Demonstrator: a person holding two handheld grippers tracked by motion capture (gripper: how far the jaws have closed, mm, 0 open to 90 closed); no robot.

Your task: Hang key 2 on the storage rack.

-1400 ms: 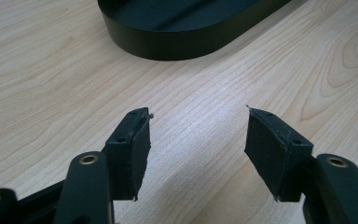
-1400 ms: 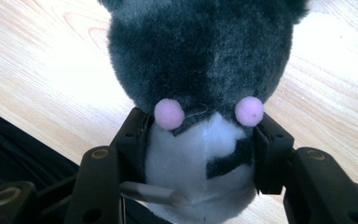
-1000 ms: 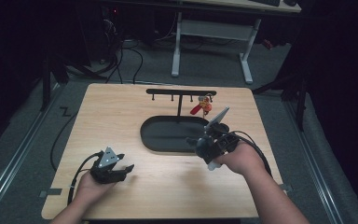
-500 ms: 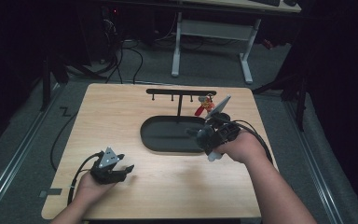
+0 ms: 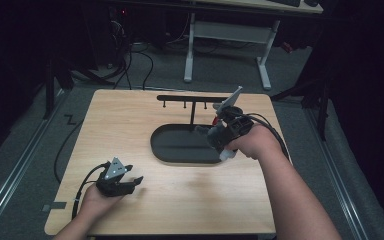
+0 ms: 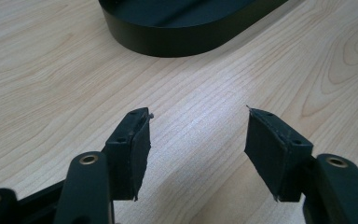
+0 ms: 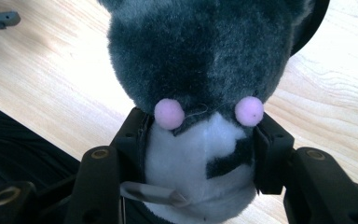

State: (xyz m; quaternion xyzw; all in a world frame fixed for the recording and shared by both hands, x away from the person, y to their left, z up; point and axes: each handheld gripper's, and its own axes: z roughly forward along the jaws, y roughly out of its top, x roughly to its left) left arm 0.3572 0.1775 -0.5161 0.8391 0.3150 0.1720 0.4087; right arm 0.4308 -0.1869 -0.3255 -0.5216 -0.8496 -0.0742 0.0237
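A grey and white plush toy with two pink cheek dots sits between the jaws of my right gripper, which is shut on its white lower part. From above, the right gripper holds the plush toy over the right end of a black oval tray, just in front of a black rack. My left gripper rests on the table near the front left. Its jaws stand open with nothing between them, and the tray lies ahead of them.
The rack's thin bar carries small hooks, and something red-orange hangs at its right end, partly hidden by the right gripper. The wooden table has bare room to the left of the tray. Cables and a desk frame lie on the floor beyond.
My right gripper has risen and moved toward the rack with the plush toy still in it. The left gripper has stayed where it was.
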